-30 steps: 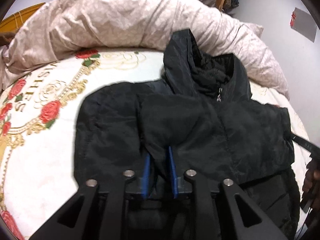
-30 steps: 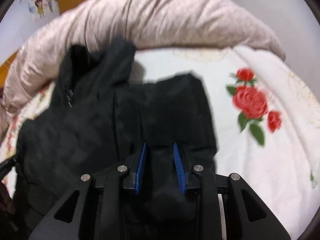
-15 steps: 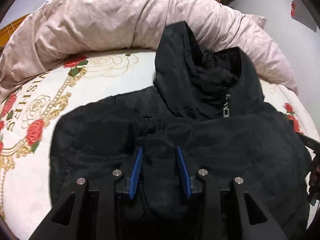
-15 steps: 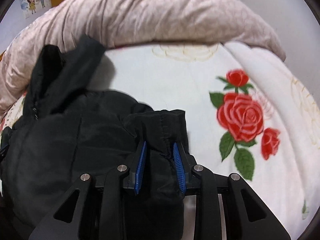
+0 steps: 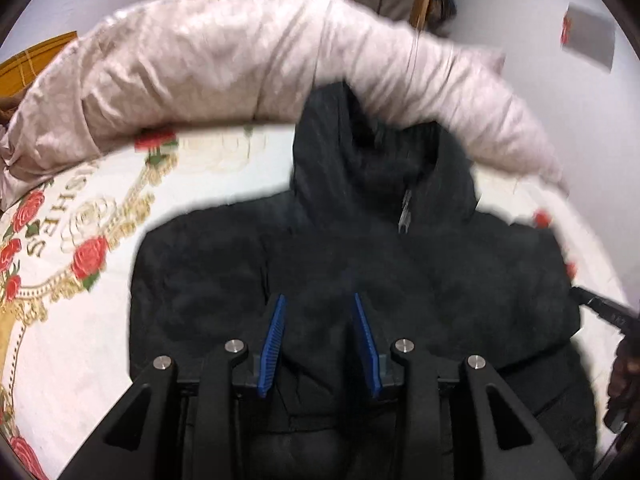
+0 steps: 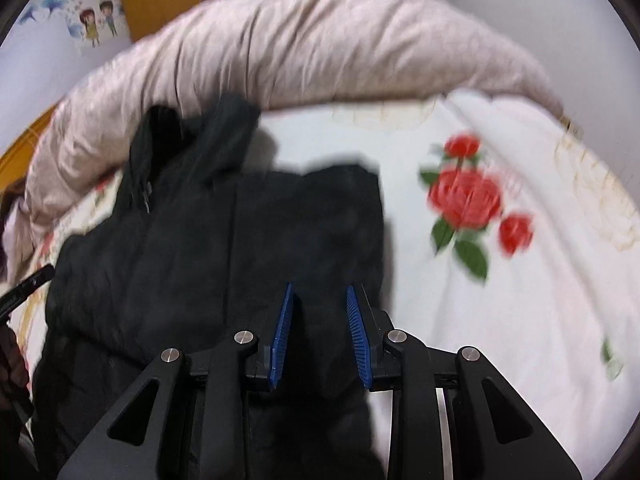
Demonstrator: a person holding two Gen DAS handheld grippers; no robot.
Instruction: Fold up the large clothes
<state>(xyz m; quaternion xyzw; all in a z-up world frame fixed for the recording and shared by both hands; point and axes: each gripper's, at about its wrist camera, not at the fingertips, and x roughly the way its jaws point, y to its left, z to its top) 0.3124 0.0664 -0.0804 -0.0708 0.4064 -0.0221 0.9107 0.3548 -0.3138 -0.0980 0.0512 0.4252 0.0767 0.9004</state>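
A black hooded jacket (image 5: 440,272) lies front up on the bed, hood (image 5: 340,152) toward the quilt, zip pull (image 5: 405,216) at the collar. Its left sleeve lies folded over the chest. My left gripper (image 5: 319,298) is open just above that sleeve, blue pads standing off the cloth. In the right wrist view the jacket (image 6: 160,272) fills the left half. My right gripper (image 6: 320,286) is shut on the other sleeve, black cloth filling the gap between its pads. The picture is blurred by motion.
A rolled pinkish quilt (image 5: 240,68) runs along the back of the bed (image 6: 320,48). The white sheet with red roses (image 6: 520,320) lies bare to the right of the jacket, and another stretch (image 5: 80,320) to the left. A hand (image 5: 624,372) shows at the right edge.
My left jaws have widened and let go of the pinched fold of sleeve, which now rests flat on the chest. The right gripper swung in and back out, sleeve still between its pads.
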